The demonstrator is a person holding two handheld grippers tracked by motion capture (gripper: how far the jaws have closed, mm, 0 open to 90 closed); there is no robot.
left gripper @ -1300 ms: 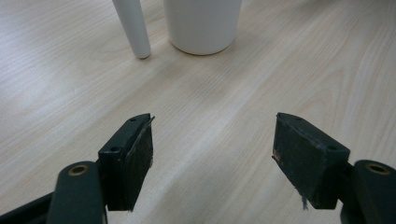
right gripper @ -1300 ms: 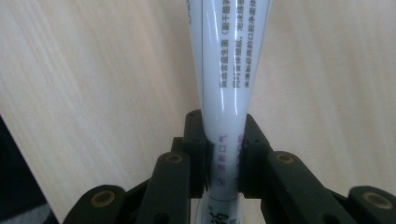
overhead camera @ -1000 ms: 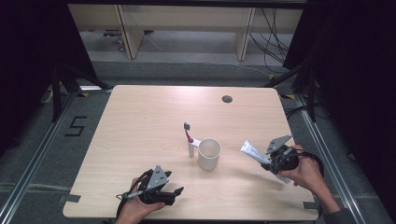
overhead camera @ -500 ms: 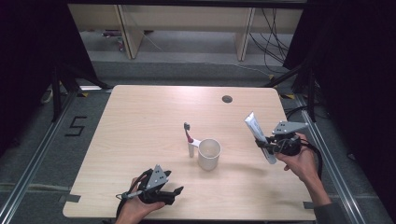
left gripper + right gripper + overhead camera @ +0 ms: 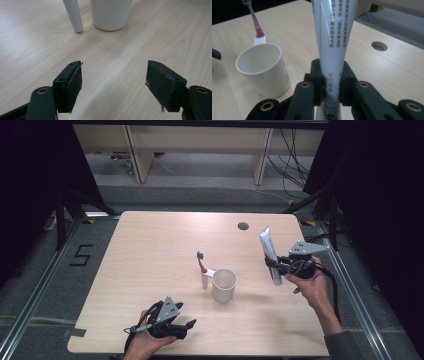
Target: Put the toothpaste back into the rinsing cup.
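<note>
A white cup stands at the middle of the wooden table. A toothbrush with a white handle and a pink neck leans upright against its left side. My right gripper, held above the table to the right of the cup, is shut on a white toothpaste tube that stands nearly upright, its crimped end up. My left gripper rests low near the front edge, open, with bare wood between its jaws, pointing at the cup and the toothbrush handle.
A round cable hole lies near the table's far edge. Metal rails run along both sides, and a shelf frame stands beyond the far edge. The floor at the left bears a taped figure.
My right gripper has risen and drawn in towards the table's middle with the tube, which has swung from lying nearly flat to standing upright. My left gripper has stayed put.
</note>
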